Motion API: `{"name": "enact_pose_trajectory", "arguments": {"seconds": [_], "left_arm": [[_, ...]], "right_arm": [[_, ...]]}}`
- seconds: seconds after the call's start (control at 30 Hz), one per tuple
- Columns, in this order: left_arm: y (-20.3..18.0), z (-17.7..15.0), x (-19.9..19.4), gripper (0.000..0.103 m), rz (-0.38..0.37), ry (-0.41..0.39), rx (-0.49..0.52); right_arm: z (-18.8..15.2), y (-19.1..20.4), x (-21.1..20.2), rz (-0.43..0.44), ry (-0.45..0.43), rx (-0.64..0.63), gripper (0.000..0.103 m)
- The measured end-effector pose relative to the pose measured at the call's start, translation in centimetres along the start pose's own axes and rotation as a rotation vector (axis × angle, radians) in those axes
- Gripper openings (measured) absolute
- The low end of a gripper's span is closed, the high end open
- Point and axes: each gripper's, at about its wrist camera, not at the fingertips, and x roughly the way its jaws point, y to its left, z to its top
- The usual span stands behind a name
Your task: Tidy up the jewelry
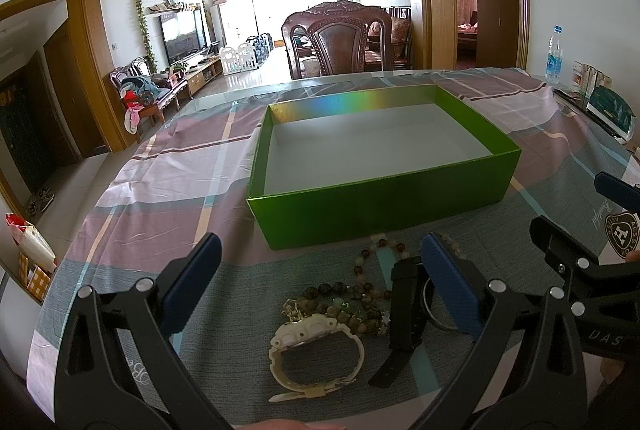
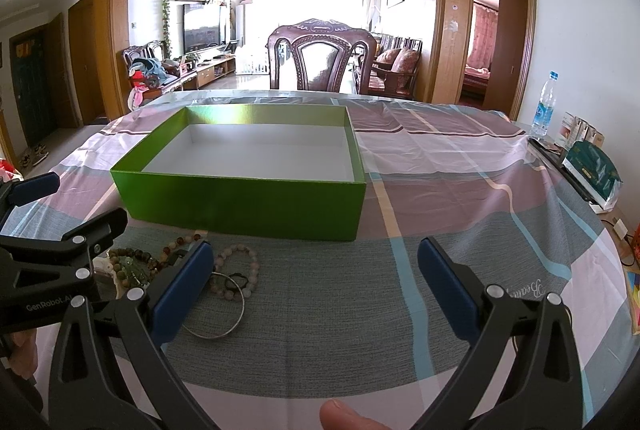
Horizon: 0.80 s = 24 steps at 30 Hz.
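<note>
An empty green box (image 1: 384, 190) (image 2: 240, 198) with a white inside stands on the checked tablecloth. In front of it lies a heap of jewelry: a cream watch (image 1: 316, 350), a black watch (image 1: 404, 314), dark bead bracelets (image 1: 352, 306) (image 2: 132, 262), a pink bead bracelet (image 2: 240, 270) and a thin silver bangle (image 2: 224, 310). My left gripper (image 1: 320, 270) is open above the heap, the watches between its fingers. My right gripper (image 2: 316, 274) is open over bare cloth, its left finger (image 2: 180, 294) beside the bangle.
A carved wooden chair (image 2: 320, 58) stands behind the table. A water bottle (image 2: 546, 106), small cartons and a teal packet (image 2: 592, 170) sit along the table's right edge. A fingertip (image 2: 348, 414) shows at the bottom of the right wrist view.
</note>
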Motion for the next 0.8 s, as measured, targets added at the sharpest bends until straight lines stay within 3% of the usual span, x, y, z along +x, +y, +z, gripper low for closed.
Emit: {"name": "enact_pose_trajectory", "arguments": {"seconds": [0.8], "left_arm": [[0.01,0.02,0.02,0.099,-0.001,0.002,0.000]], "right_arm": [[-0.03,0.01,0.02,0.001,-0.005,0.004,0.100]]}}
